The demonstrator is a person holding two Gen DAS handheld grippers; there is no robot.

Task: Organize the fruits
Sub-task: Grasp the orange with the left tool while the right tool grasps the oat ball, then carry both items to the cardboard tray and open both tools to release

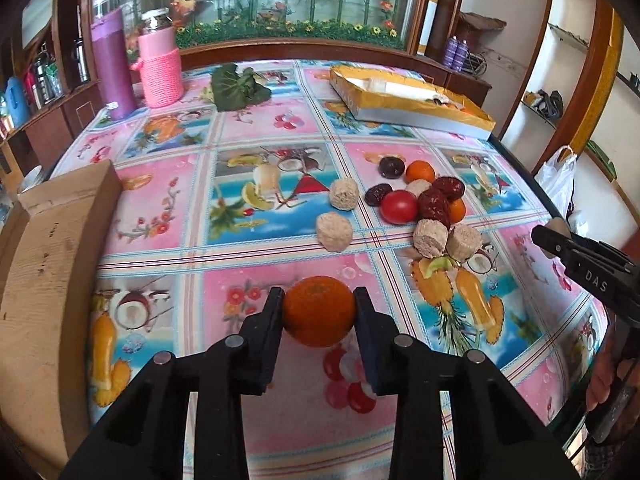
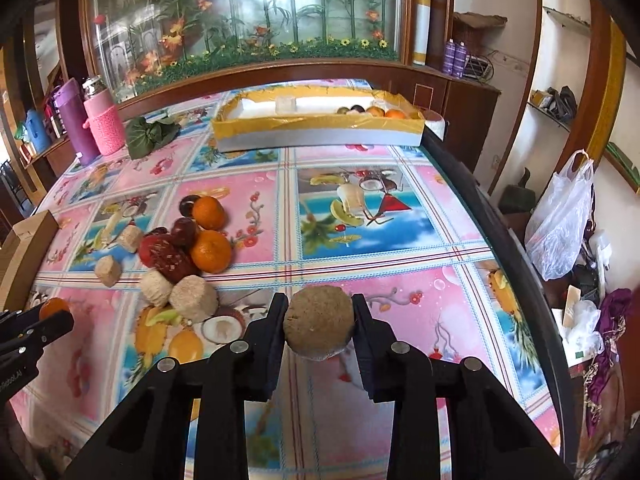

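My left gripper is shut on an orange and holds it just above the tablecloth. My right gripper is shut on a round brown puffed ball. A pile of fruit lies mid-table: a tomato, red dates, oranges and several beige puffed cakes. A yellow-rimmed box at the far side holds some fruit at its right end. The left gripper with its orange also shows at the left edge of the right wrist view.
A cardboard box stands at the table's left. A purple flask, a pink knitted jar and green leaves stand at the far left. The table's right edge drops off beside a plastic bag.
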